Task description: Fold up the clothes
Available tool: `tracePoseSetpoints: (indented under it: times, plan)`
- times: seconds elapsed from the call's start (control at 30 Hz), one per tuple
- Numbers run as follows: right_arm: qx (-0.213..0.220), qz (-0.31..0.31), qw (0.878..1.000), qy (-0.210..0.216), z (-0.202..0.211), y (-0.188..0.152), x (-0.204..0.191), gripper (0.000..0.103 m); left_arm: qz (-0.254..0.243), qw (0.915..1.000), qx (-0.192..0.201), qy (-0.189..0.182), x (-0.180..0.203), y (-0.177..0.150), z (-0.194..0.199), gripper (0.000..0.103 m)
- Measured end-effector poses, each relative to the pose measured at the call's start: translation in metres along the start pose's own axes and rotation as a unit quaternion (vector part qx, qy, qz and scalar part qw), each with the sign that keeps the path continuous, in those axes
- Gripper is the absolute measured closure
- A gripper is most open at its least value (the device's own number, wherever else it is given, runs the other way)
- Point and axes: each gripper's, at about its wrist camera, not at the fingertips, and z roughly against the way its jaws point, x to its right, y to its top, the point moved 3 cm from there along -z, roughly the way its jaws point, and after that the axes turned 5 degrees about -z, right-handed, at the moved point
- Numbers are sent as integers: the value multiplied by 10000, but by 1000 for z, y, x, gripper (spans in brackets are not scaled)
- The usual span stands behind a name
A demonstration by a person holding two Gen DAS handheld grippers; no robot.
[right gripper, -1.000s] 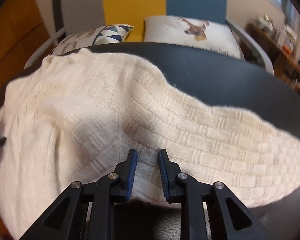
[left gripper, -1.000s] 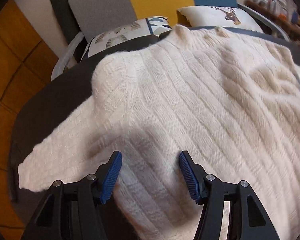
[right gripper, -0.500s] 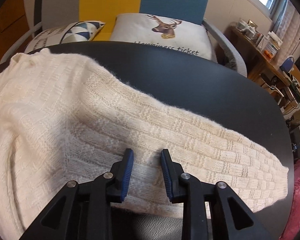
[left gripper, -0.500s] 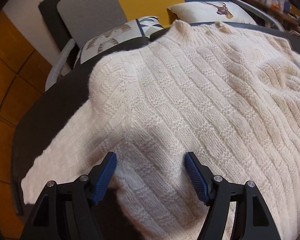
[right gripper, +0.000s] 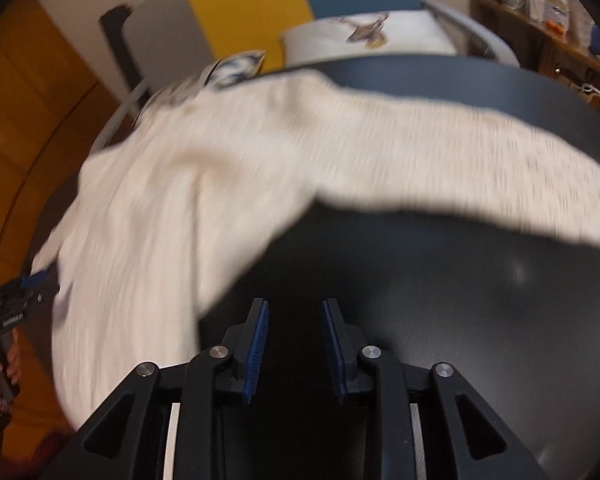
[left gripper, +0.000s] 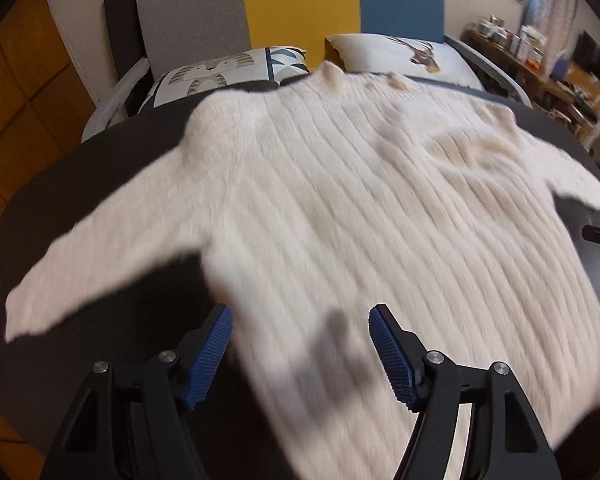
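Jaws of the left gripper (left gripper: 300, 354) stand wide apart above the lower hem of the cream sweater (left gripper: 340, 208), clasping nothing; whether a pad brushes the knit cannot be told; the right gripper (right gripper: 295, 346) has its jaws parted a little, over bare dark bench (right gripper: 440, 300) with nothing between them; the sweater lies spread flat on the bench, sleeves out to both sides; motion blur smears the knit, and its right sleeve runs out of frame.

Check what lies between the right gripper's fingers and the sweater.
Only bare dark table, per the right wrist view. The right gripper is open and empty, with the sweater up and to its left.
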Motion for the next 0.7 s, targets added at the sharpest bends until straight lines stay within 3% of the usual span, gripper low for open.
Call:
tracePoseSetpoints:
  times: [0.17,0.33,0.43,0.57,0.7]
  plan:
    - [-336,141,9992,142,10,-45,-15,76,-393,9992,39,10,32,-51,14,31]
    - [-613,308,9972,300,2,-71,-39,76,-656,9970,181,368,47,-68,11,31]
    - [-648,5,9945,820,1,-71,-57,76,-477,9982,164,338,44,-68,11,30]
    - [-566,71,9879,1443,3,-68,-100,76,-294,9991,176,265,40,-70,9,30]
    - [-493,604,9907,1114,-7,-69,-132,76,-295,9988,246,317,40,-72,8,28]
